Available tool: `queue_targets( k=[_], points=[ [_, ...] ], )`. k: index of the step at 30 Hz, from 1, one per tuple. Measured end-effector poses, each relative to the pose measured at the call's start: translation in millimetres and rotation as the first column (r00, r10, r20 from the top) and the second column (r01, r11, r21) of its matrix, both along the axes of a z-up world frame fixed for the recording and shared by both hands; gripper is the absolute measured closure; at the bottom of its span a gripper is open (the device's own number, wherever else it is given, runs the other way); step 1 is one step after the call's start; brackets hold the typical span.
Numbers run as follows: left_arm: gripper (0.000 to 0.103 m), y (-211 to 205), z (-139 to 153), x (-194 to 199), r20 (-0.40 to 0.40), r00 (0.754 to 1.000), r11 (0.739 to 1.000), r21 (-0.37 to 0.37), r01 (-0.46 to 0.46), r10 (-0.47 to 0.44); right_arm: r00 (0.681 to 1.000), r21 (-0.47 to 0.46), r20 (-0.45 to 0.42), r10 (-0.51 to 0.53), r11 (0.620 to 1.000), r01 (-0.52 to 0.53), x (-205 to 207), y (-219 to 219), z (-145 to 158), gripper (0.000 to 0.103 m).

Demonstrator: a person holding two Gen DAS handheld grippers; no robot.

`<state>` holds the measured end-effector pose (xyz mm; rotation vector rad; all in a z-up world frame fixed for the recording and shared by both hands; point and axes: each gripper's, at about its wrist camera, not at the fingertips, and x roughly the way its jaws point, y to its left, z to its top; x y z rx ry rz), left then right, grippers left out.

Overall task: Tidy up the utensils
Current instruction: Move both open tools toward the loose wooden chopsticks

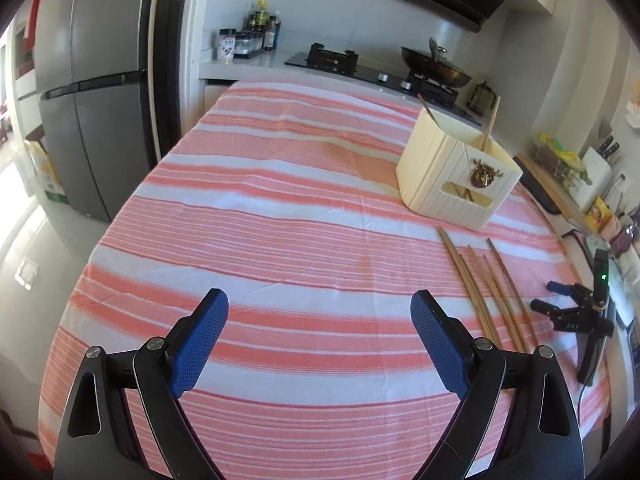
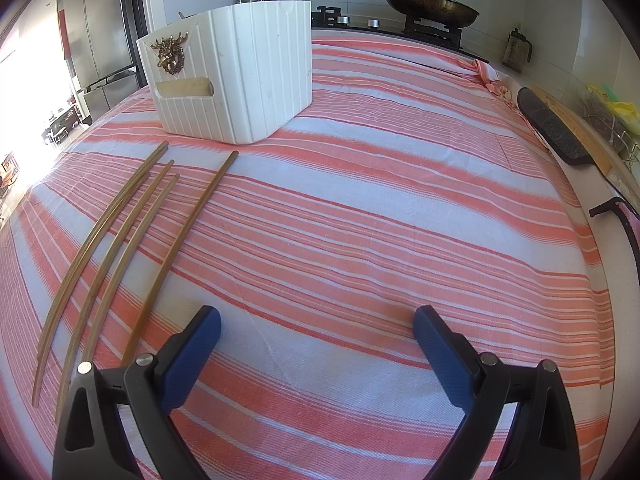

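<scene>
The left gripper [image 1: 320,312] was spread wide over the striped cloth [image 1: 280,184], holding nothing. The right gripper [image 2: 316,328] was likewise spread wide and empty above the cloth. In the left wrist view, the chopsticks [image 1: 486,292] lay loose on the cloth at about two o'clock from the left gripper, roughly side by side. The white box [image 1: 452,176] stood beyond them at one o'clock, with two more sticks [image 1: 490,124] leaning up out of it. In the right wrist view the chopsticks lay at ten o'clock from the right gripper, the nearest one running just beside its left finger [image 2: 192,360], and the box sat at eleven o'clock. A pan [image 2: 430,8] rested on the stove behind.
</scene>
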<state>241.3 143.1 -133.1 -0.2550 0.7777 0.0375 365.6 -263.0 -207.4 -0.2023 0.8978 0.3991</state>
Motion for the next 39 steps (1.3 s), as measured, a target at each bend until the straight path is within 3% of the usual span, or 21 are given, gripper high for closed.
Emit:
queue_targets(
  k=[10, 27, 39],
  points=[
    [0.010, 34, 6, -12, -0.044, 0.998, 0.998, 0.048, -0.038, 0.040, 1.000, 0.000, 0.000, 0.000, 1.000, 0.000, 0, 0, 0, 0.004],
    [0.010, 43, 9, -34, -0.001, 0.998, 0.998, -0.030, -0.058, 0.058, 1.000, -0.001, 0.001, 0.000, 1.000, 0.000, 0, 0, 0, 0.004],
    [0.010, 63, 12, -51, -0.033, 0.997, 0.996, 0.055, -0.073, 0.075, 1.000, 0.000, 0.001, 0.000, 1.000, 0.000, -1, 0, 0, 0.004]
  ],
)
